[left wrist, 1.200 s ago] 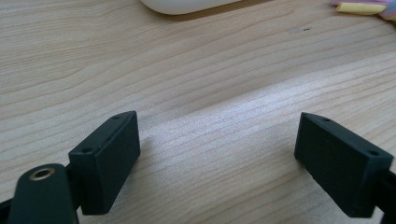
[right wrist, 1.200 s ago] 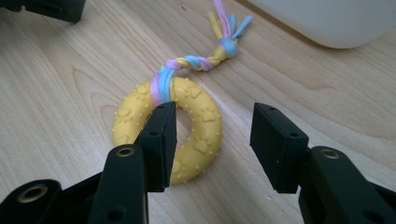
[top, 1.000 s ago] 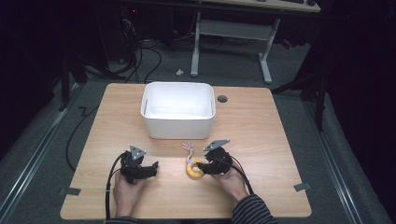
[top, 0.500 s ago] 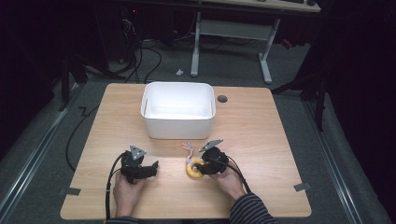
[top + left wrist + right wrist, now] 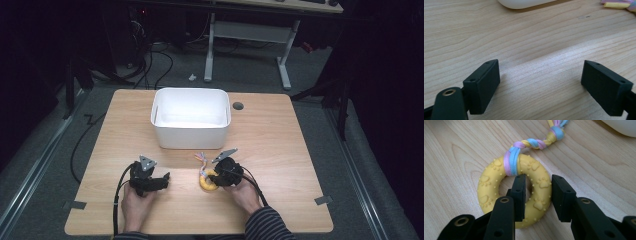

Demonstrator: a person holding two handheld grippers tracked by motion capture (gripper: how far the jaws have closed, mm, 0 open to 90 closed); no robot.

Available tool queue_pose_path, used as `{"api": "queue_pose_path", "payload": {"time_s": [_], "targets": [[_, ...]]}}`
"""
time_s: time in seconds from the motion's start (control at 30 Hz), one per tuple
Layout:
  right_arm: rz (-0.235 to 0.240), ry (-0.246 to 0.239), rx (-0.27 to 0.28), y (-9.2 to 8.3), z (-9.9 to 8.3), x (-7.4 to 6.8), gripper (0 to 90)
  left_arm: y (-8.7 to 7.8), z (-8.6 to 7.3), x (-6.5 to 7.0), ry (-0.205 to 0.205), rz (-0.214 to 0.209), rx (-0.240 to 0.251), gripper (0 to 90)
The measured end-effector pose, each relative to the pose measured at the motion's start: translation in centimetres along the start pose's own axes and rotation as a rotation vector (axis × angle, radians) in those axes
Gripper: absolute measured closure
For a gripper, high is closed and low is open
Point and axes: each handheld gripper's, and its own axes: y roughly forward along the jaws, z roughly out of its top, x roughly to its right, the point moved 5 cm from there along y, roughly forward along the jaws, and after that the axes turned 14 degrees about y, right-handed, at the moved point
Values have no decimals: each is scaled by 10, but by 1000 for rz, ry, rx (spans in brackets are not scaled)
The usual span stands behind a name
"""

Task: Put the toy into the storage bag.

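A yellow rubber ring toy (image 5: 205, 183) (image 5: 489, 182) with paw prints lies flat on the wooden table (image 5: 280, 140). A braided pink, blue and yellow rope tail (image 5: 201, 159) (image 5: 534, 143) is tied to it. My right gripper (image 5: 212, 179) (image 5: 537, 178) has one jaw inside the ring's hole and the other outside. Its jaws have just been closing, and the pads now press on the ring's right side. My left gripper (image 5: 162, 179) (image 5: 541, 75) rests low over bare wood at the front left, open, with nothing between its jaws.
A white plastic bin (image 5: 190, 135) (image 5: 524, 2) stands at the middle back of the table, just beyond the rope tail. A round cable hole (image 5: 238, 106) sits right of it. The rope's end (image 5: 616, 3) shows at the left gripper view's top right.
The right gripper's jaws have closed in on the ring's side, with the hand shifting only slightly. The left gripper and the ring have stayed where they were.
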Motion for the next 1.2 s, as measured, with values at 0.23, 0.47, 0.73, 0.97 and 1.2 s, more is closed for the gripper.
{"api": "queue_pose_path", "payload": {"time_s": [0.23,0.47,0.73,0.97,1.2], "targets": [[0,-5,-6,-1,0,0,665,0,0,0,0,-1,2,156],[26,-1,6,-6,3,0,666,0,0,0,0,-1,2,156],[71,-2,15,-16,3,-3,667,0,0,0,-1,-2,2,156],[101,3,50,-34,3,-3,667,0,0,0,-1,-3,2,158],[107,-1,69,-48,5,-3,667,0,0,0,-1,-3,2,158]]}}
